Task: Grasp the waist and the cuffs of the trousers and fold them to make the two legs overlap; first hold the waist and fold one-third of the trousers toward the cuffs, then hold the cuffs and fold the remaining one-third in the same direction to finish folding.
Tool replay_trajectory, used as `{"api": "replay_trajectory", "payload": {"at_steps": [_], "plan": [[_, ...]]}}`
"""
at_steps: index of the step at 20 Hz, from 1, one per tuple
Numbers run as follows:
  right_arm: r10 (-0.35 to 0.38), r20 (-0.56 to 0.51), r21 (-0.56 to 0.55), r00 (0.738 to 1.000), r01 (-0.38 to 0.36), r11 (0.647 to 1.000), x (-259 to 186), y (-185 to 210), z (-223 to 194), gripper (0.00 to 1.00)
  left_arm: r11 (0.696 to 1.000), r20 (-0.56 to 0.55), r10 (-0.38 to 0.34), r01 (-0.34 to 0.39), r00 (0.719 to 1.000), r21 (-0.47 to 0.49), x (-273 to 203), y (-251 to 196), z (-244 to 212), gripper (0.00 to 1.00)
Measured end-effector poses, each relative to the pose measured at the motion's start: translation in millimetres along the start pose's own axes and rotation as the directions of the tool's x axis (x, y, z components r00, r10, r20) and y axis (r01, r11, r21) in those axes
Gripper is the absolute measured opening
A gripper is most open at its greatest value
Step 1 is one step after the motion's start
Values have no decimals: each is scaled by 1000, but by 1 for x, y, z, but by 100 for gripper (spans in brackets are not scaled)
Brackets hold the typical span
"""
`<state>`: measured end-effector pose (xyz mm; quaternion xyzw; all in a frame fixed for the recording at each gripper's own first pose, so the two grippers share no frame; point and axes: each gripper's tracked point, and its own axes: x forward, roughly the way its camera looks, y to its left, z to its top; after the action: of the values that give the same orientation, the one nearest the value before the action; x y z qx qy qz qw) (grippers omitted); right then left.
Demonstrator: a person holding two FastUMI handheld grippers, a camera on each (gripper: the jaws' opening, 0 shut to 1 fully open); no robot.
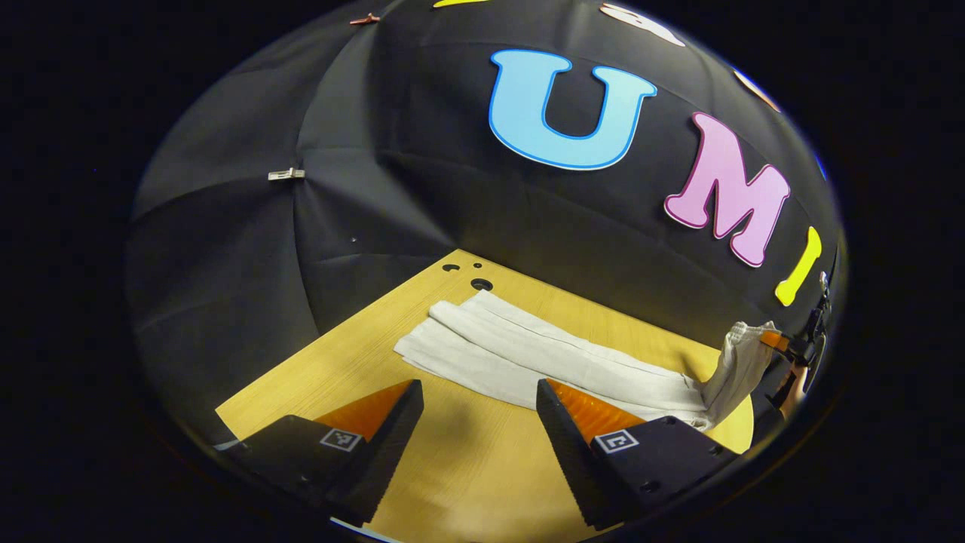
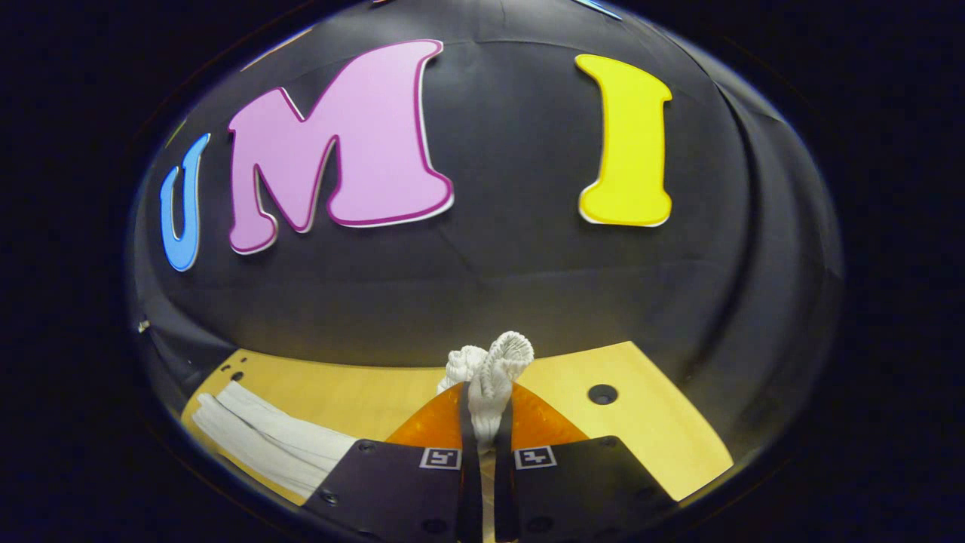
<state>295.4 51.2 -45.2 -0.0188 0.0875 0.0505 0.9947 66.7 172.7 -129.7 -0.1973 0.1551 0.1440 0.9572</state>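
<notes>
White trousers (image 1: 528,354) lie lengthwise on the wooden table (image 1: 339,369), the two legs overlapping, cuffs at the far end. My left gripper (image 1: 479,388) hovers open over the table's near side, just short of the legs, nothing between its fingers. At the right edge of the left gripper view the waist (image 1: 742,354) is lifted off the table by my right gripper (image 1: 791,347). In the right gripper view that gripper (image 2: 486,411) is shut on the bunched waistband (image 2: 494,369), which bulges above the fingertips. The legs (image 2: 256,437) trail off to the lower left.
Round holes (image 1: 481,284) mark the table's far corner near the cuffs, and another hole (image 2: 602,394) lies right of the held waist. The black cloth wall stands close behind the table (image 2: 641,422). A hand (image 1: 791,394) holds the right gripper.
</notes>
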Motion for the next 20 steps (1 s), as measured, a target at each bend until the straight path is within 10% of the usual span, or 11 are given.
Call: {"api": "replay_trajectory", "payload": {"at_steps": [15,20], "plan": [[325,-183,-92,928,-345,934,-36,174,-137,12,990,42,83,-78,996,-114,52,51,-5,96],[361,-257,-115,896,-399,910,-51,191,-174,40,987,8,114,-113,993,-112,120,76,3,96]]}}
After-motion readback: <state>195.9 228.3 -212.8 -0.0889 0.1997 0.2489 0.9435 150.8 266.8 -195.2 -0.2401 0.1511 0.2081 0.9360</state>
